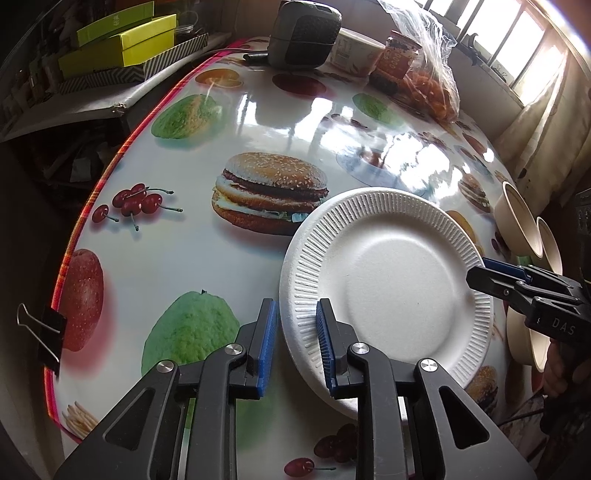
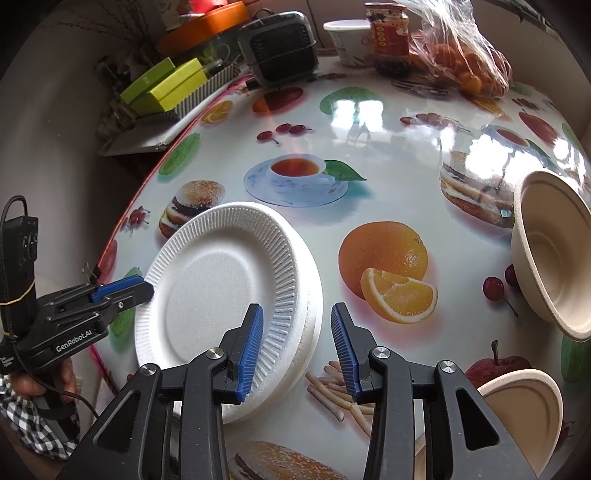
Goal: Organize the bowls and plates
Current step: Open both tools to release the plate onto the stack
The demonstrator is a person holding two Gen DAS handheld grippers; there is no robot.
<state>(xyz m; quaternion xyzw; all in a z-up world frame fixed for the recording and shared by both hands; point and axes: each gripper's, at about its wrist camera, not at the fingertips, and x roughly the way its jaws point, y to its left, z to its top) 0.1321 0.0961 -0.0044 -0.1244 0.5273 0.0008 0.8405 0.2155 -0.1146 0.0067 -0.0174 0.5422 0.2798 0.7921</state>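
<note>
A stack of white foam plates (image 1: pixel 388 284) (image 2: pixel 218 291) lies on the food-print tablecloth (image 1: pixel 221 122). My left gripper (image 1: pixel 295 343) straddles the stack's left rim; a gap shows beside the outer pad, so it is open. In the right wrist view the left gripper (image 2: pixel 144 286) shows at the plates' left edge. My right gripper (image 2: pixel 299 343) straddles the right rim with its outer pad clear of the edge, also open. In the left wrist view the right gripper (image 1: pixel 480 275) reaches the plates from the right. Beige bowls (image 2: pixel 554 251) (image 1: pixel 517 225) stand to the right.
At the table's far end stand a black fan (image 1: pixel 303 33), a paper cup (image 1: pixel 354 48), a jar (image 1: pixel 399 55) and a plastic bag of oranges (image 1: pixel 428 85). A binder clip (image 1: pixel 48 332) holds the cloth at the left edge. Green boxes (image 1: pixel 122 44) lie beyond that edge.
</note>
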